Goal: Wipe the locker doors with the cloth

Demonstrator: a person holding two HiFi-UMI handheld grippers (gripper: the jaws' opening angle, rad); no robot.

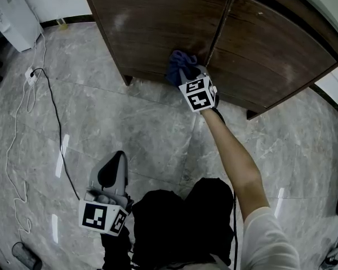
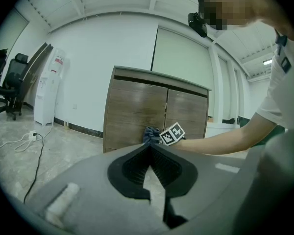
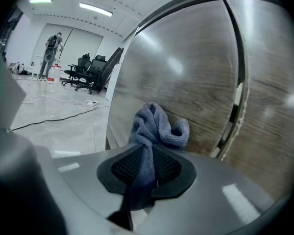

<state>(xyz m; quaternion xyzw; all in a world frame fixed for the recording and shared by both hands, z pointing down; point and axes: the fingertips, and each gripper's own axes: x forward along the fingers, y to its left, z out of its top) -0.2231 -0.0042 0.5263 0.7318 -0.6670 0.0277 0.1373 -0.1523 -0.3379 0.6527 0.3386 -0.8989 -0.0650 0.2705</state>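
The brown wooden locker [image 1: 158,21] has two doors, with the left door [image 3: 186,87] filling much of the right gripper view. My right gripper [image 1: 183,72] is shut on a bunched blue-grey cloth [image 3: 154,129], which presses against the lower right part of the left door beside the gap between the doors [image 3: 235,106]. The same cloth [image 1: 177,63] shows blue in the head view, low on the locker front. My left gripper [image 1: 115,165] hangs low over the floor, well back from the locker, its jaws closed together with nothing between them; from it I see the locker [image 2: 157,109] ahead.
A white appliance [image 1: 11,16] stands at the far left, with a power strip [image 1: 31,75] and a black cable [image 1: 56,122] trailing across the marble floor. A dark cylinder [image 1: 27,256] lies at the bottom left. Office chairs [image 3: 85,72] and a person stand far off.
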